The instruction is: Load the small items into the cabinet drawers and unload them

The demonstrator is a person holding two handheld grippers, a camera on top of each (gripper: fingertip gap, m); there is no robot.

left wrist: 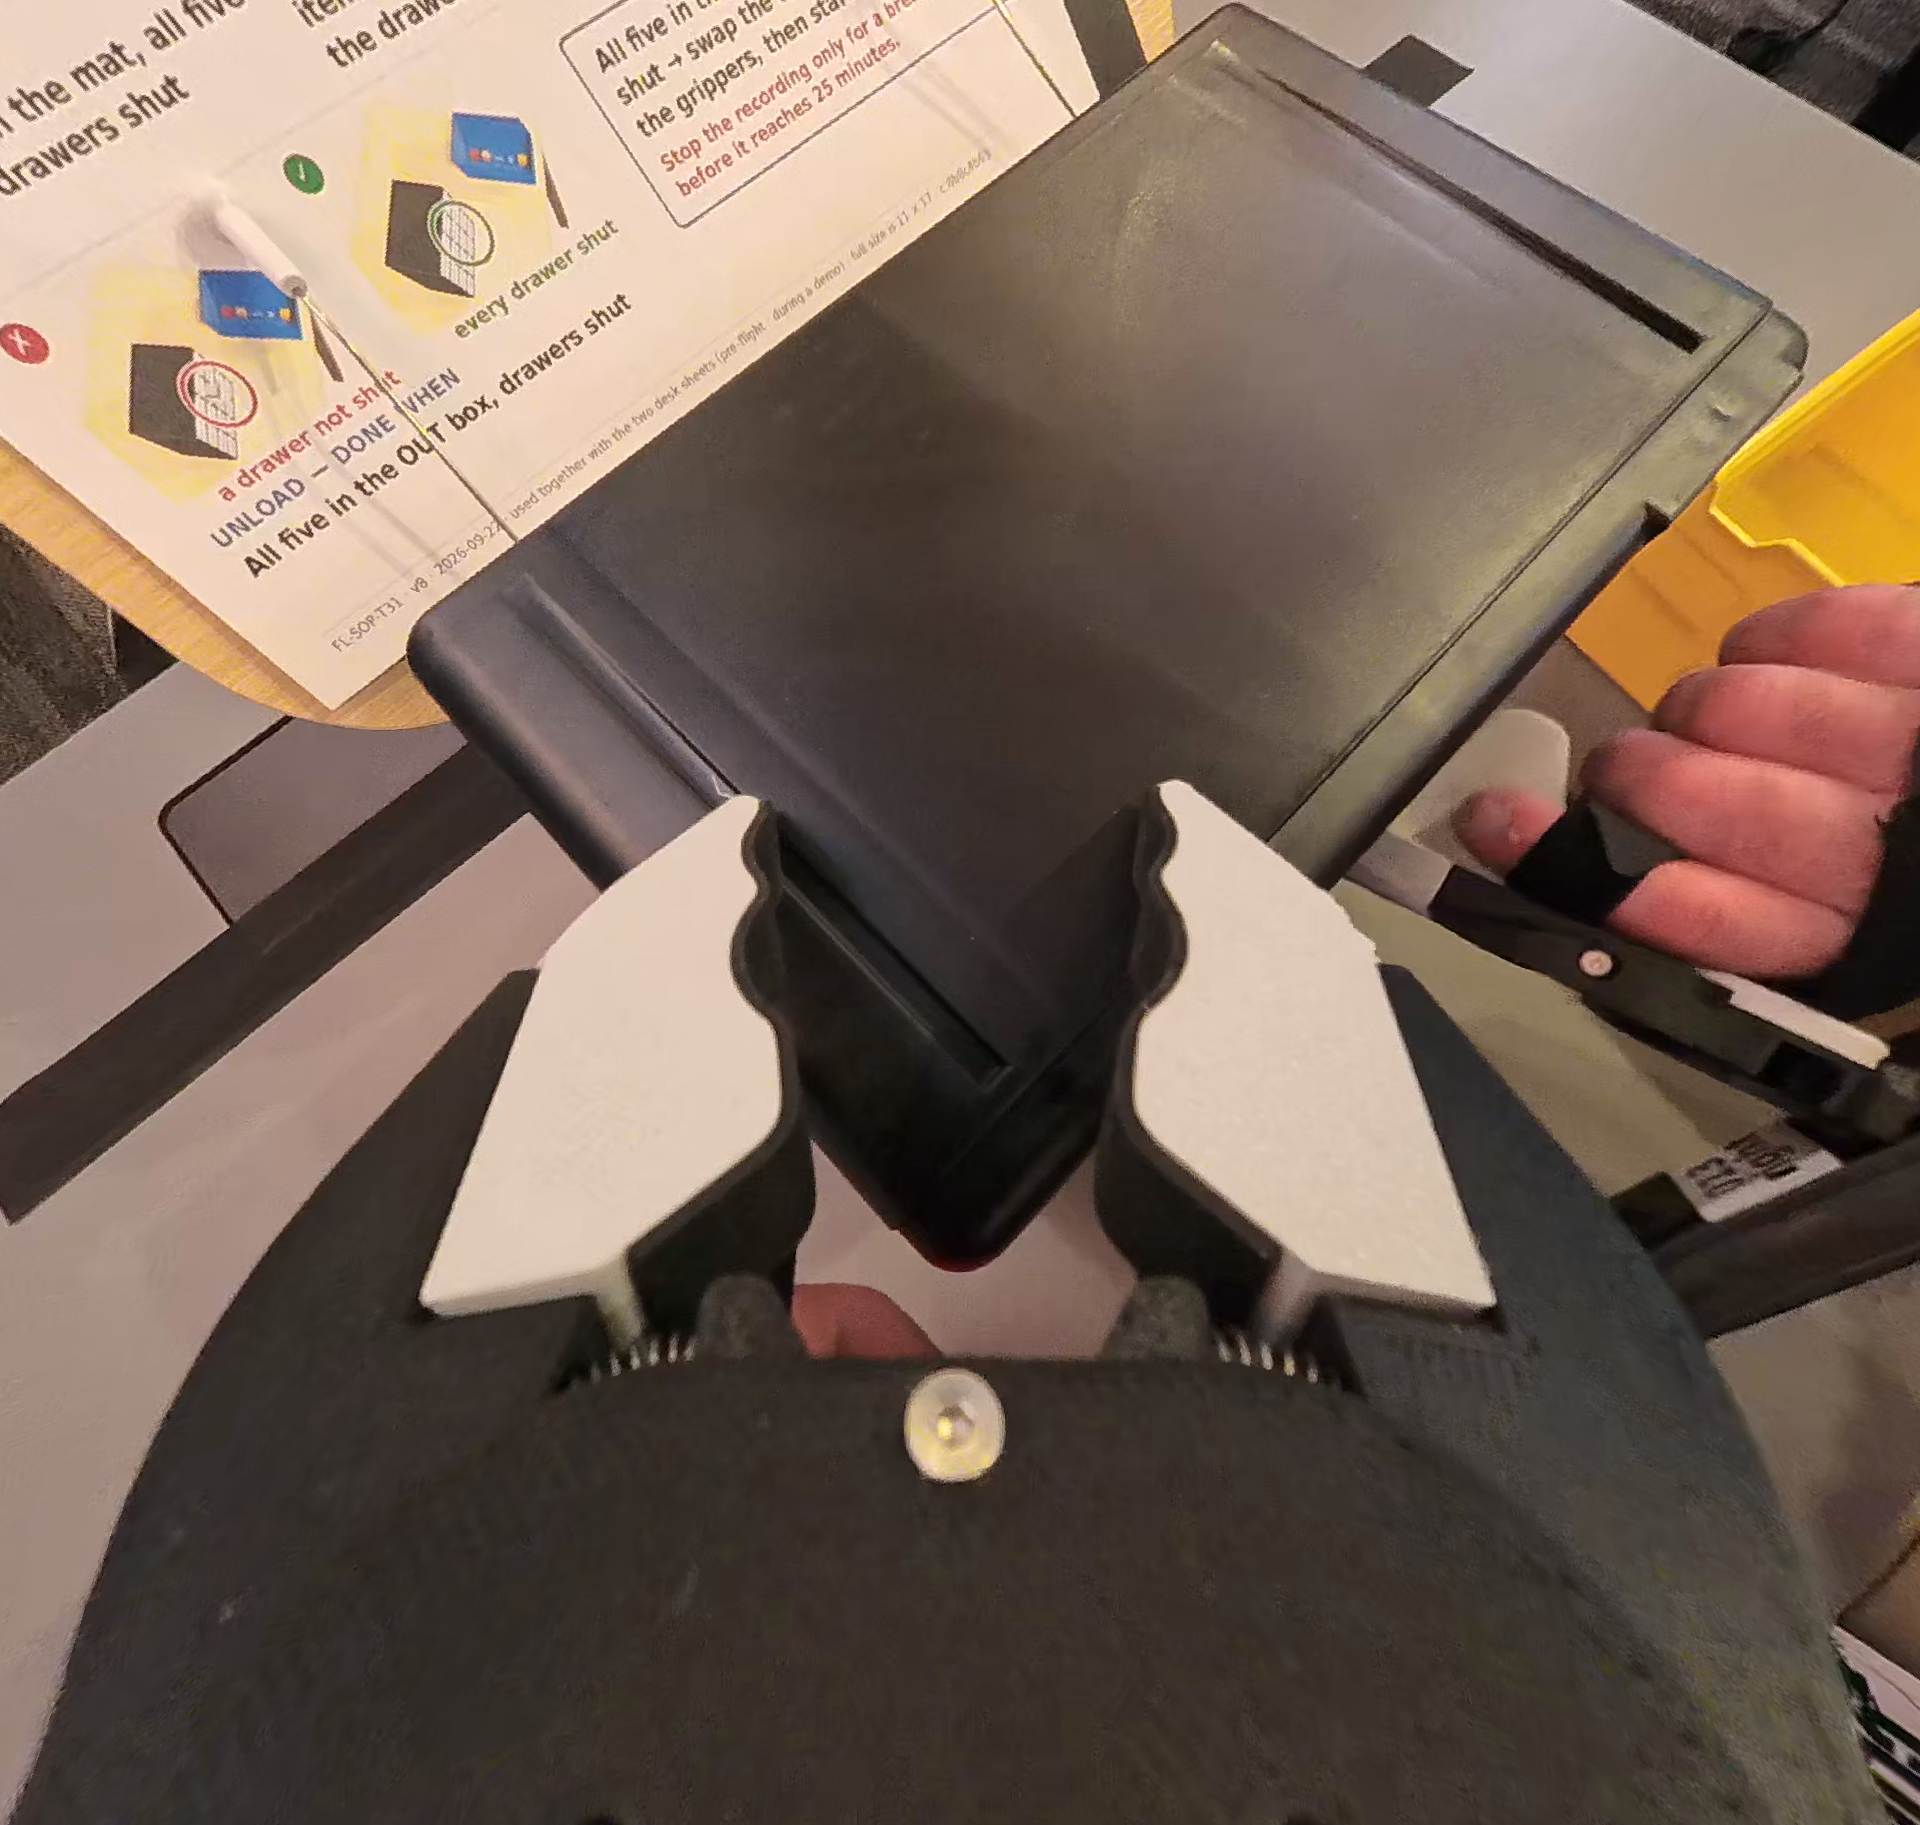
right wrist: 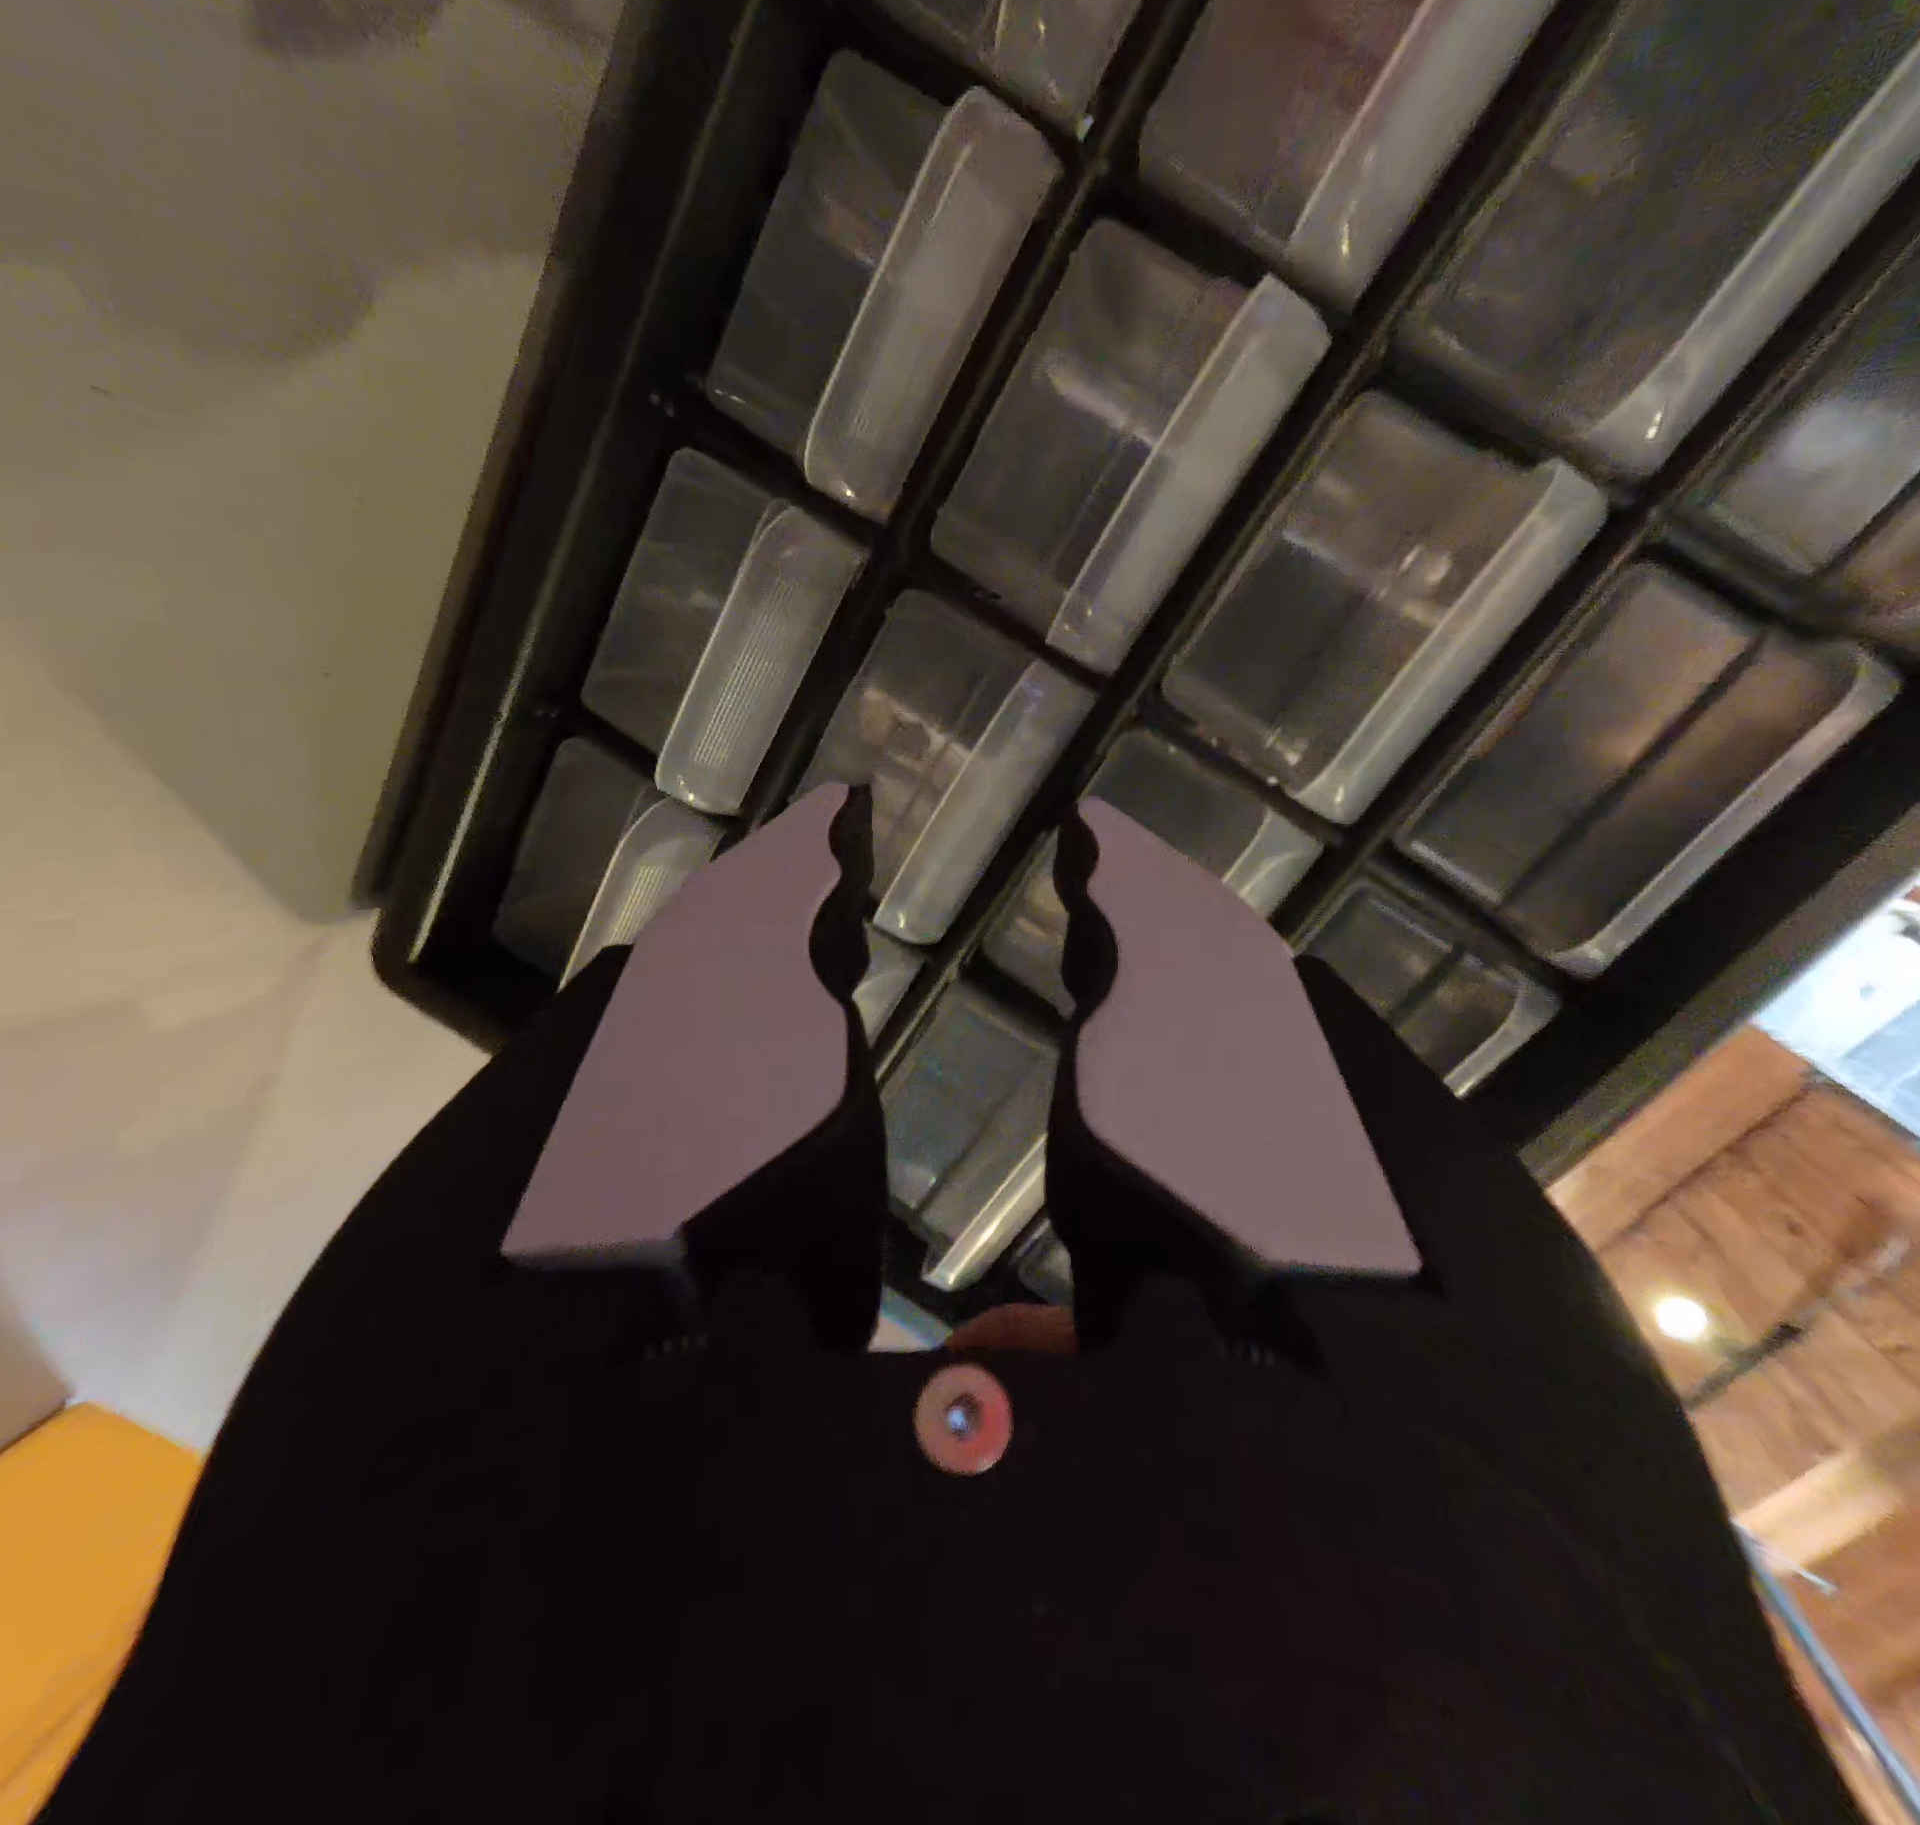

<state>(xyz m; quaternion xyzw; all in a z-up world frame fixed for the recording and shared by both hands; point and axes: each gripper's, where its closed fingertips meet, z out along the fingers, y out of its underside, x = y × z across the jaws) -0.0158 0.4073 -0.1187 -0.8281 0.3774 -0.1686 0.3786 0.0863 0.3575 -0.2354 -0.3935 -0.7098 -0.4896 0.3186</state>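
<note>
The cabinet (left wrist: pixel 1143 487) is showing smooth black plastic with a dull sheen. Its drawers (right wrist: pixel 1122 445) are looking like clear glossy plastic. The fingers (left wrist: pixel 634 1069) are showing matt, grainy white faces. A glossy paper sheet (left wrist: pixel 499 175) is lying beside the cabinet.

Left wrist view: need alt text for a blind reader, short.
The left gripper sits open, its fingers either side of a corner of the black cabinet, seen from above. A printed instruction sheet stands behind it, a yellow bin sits to the right, and a hand holds the other gripper at the right edge.
</note>
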